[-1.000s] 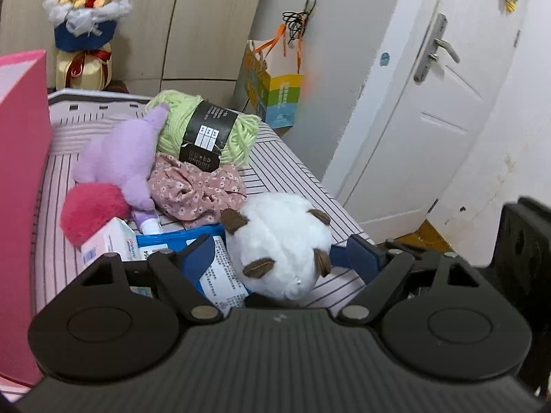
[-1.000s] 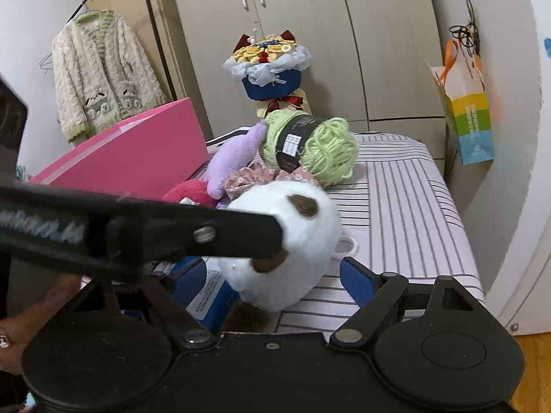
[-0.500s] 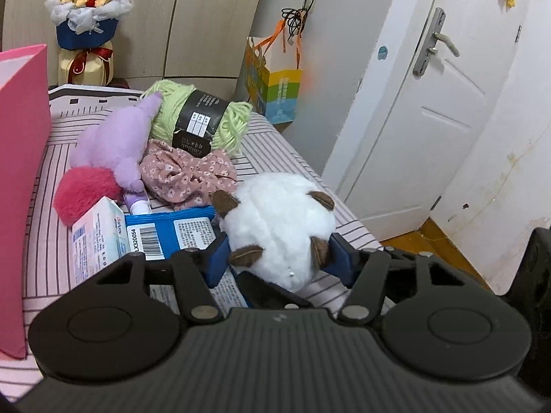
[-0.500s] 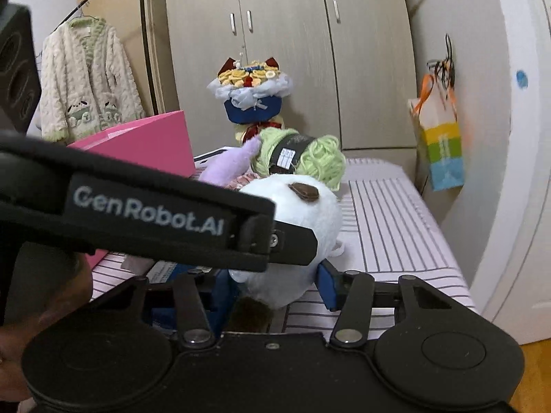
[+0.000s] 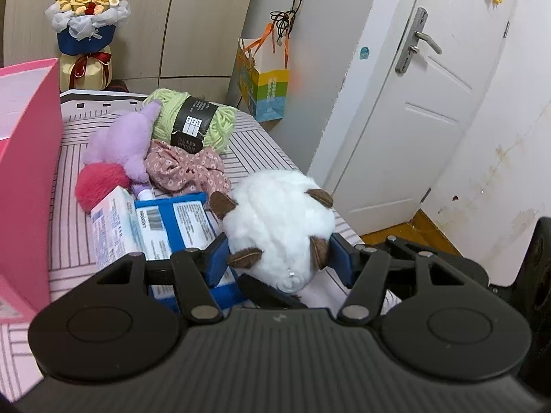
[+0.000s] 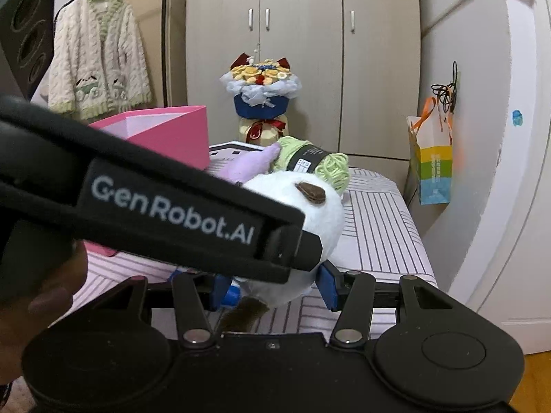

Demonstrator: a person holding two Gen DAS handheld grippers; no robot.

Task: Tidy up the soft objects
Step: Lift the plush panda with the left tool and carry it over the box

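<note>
A white plush toy (image 5: 279, 220) with brown ears is lifted above the striped table (image 5: 255, 144). My left gripper (image 5: 279, 258) is shut on it from both sides. My right gripper (image 6: 272, 285) is shut on the same plush (image 6: 310, 220) from below. The left gripper's black body crosses the right wrist view and hides much of the table. Behind lie a green yarn ball (image 5: 196, 124), a purple plush (image 5: 120, 144), a floral fabric piece (image 5: 186, 168) and a red pompom (image 5: 100, 186).
A pink box (image 5: 27, 158) stands at the table's left. A tissue pack (image 5: 113, 227) and a blue packet (image 5: 186, 227) lie under the plush. A bouquet (image 5: 86, 38), a hanging paper bag (image 5: 265, 89) and a white door (image 5: 423, 103) stand beyond the table.
Both grippers closed on the white plush and raised it off the table. The views rose and pulled back a little.
</note>
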